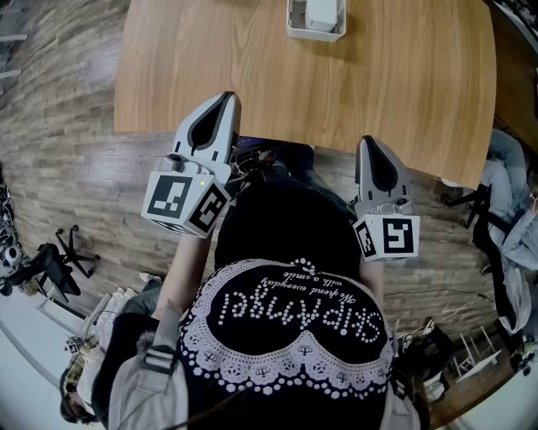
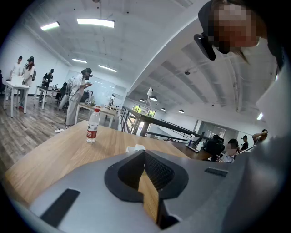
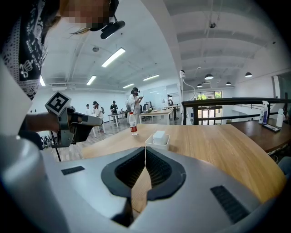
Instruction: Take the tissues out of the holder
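A white rectangular holder (image 1: 291,32) stands at the far edge of the wooden table (image 1: 395,92), with a white pack of tissues (image 1: 320,12) in it. The right gripper view shows the holder (image 3: 154,146) and the tissues (image 3: 159,136) straight ahead, well beyond the jaws. My left gripper (image 1: 227,97) hovers at the table's near edge, shut and holding nothing. My right gripper (image 1: 371,141) hangs just short of that edge, also shut and holding nothing. In the left gripper view only the top of the holder (image 2: 135,148) peeks over the closed jaws.
A water bottle with a red label (image 3: 133,124) stands on the table left of the holder, also visible as the bottle (image 2: 92,126). An office chair (image 1: 59,256) and clothing (image 1: 513,227) flank the person. People stand at desks in the background (image 2: 79,95).
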A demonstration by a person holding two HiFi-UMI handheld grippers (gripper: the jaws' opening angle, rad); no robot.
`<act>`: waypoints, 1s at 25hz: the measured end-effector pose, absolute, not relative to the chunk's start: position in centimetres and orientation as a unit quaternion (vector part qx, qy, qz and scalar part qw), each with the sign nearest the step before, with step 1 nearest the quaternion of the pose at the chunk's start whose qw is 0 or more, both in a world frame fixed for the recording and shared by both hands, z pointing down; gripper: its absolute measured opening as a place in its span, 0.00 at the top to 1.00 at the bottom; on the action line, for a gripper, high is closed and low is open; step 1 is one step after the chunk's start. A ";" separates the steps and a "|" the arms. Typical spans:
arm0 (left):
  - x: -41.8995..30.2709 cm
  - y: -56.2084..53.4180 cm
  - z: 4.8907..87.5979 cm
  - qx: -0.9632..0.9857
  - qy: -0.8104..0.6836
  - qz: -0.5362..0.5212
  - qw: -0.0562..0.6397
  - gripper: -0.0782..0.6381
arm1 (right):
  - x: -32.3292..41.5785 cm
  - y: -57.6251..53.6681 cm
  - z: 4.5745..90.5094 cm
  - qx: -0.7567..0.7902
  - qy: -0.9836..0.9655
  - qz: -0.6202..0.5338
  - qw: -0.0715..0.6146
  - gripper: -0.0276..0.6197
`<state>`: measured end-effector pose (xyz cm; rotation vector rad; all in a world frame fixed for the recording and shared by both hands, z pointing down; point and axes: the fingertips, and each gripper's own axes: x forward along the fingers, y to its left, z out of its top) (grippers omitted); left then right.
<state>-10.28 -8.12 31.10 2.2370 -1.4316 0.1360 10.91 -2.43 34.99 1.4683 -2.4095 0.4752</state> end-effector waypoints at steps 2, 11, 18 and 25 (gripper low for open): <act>-10.3 -8.1 31.1 0.816 -0.523 0.049 0.241 0.88 | 11.0 -2.5 34.8 0.510 -0.834 0.162 0.136 0.94; -9.2 -7.7 32.0 0.821 -0.510 0.047 0.251 0.88 | 11.0 -5.7 36.1 0.531 -0.819 0.155 0.156 0.73; -7.1 -6.8 32.4 0.833 -0.481 0.042 0.269 0.88 | 7.9 -13.2 38.0 0.506 -0.835 0.133 0.168 0.55; -6.7 -6.0 33.2 0.832 -0.471 0.046 0.291 0.88 | 6.2 -20.6 42.7 0.522 -0.809 0.164 0.214 0.39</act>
